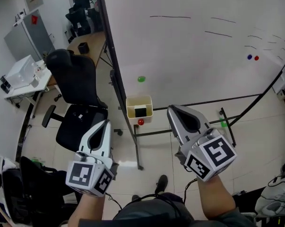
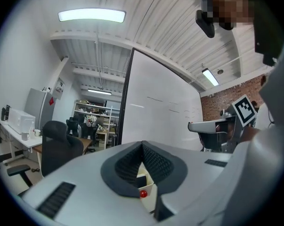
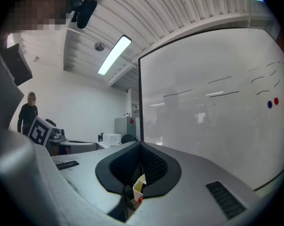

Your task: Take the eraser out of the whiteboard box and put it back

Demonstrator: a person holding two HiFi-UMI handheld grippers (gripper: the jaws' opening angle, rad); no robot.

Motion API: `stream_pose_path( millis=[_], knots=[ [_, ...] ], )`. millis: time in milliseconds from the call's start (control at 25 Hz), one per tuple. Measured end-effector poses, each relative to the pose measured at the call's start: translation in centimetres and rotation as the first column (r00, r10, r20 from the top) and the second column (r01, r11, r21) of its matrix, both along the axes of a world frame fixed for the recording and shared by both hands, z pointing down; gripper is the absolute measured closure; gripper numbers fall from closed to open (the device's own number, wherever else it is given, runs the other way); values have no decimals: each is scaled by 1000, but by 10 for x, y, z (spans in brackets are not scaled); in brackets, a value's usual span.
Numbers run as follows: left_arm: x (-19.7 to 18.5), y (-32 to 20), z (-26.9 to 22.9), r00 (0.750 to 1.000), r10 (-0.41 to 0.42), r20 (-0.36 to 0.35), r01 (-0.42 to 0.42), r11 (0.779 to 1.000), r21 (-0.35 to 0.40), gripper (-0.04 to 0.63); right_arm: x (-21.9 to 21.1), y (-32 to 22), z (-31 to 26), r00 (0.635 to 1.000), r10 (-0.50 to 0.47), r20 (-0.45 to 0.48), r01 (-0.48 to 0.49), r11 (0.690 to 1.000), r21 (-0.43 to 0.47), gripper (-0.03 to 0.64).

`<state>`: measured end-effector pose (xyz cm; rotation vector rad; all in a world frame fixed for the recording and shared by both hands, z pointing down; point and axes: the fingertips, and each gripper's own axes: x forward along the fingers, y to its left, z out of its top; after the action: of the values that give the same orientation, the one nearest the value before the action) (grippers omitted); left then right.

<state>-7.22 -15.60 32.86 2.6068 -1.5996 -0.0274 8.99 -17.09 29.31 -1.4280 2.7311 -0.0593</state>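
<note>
A cream whiteboard box [image 1: 139, 101] hangs at the lower left corner of the whiteboard [image 1: 194, 46]. The black eraser [image 1: 140, 111] sits inside it. A red magnet [image 1: 141, 122] is just below the box. My left gripper [image 1: 104, 123] is held level to the left of the box and short of it, jaws shut with nothing in them. My right gripper [image 1: 172, 109] is just right of the box, also shut and empty. In the left gripper view the box [image 2: 147, 182] and the eraser [image 2: 141, 179] show through the gap behind the shut tips [image 2: 142, 144]. The right gripper view shows a corner of the box [image 3: 138, 185].
A black office chair [image 1: 76, 93] stands left of the whiteboard's edge. The board's stand legs [image 1: 138, 150] run across the floor under the grippers. A green magnet [image 1: 141, 79] and blue and red ones [image 1: 253, 57] stick to the board. A desk [image 1: 24, 79] stands far left.
</note>
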Motion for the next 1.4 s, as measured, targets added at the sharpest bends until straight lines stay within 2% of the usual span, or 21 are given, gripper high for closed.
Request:
stream_pose_path(
  millis=[240, 360, 640, 1080, 1240, 1400],
  knots=[
    [-33, 57, -1, 994, 107, 22, -107, 994, 11, 572, -38, 71, 3, 998, 61, 3, -60, 998, -27, 594],
    [-29, 85, -8, 990, 138, 2, -138, 990, 6, 572, -36, 102, -5, 997, 82, 0, -82, 997, -17, 592],
    [9, 143, -32, 988, 157, -11, -157, 987, 25, 572, 4, 169, -31, 996, 93, 1, -93, 995, 37, 592],
    [140, 220, -43, 994, 96, -60, -93, 995, 45, 572, 124, 252, -20, 999, -25, -26, 25, 999, 30, 594],
    [157, 242, -43, 993, 107, -45, -106, 994, 36, 572, 146, 270, -24, 1000, -19, -14, 19, 1000, 23, 594],
    [148, 256, -49, 993, 119, -23, -118, 992, 42, 572, 148, 284, -30, 999, 15, 31, -16, 999, 31, 594]
  ],
)
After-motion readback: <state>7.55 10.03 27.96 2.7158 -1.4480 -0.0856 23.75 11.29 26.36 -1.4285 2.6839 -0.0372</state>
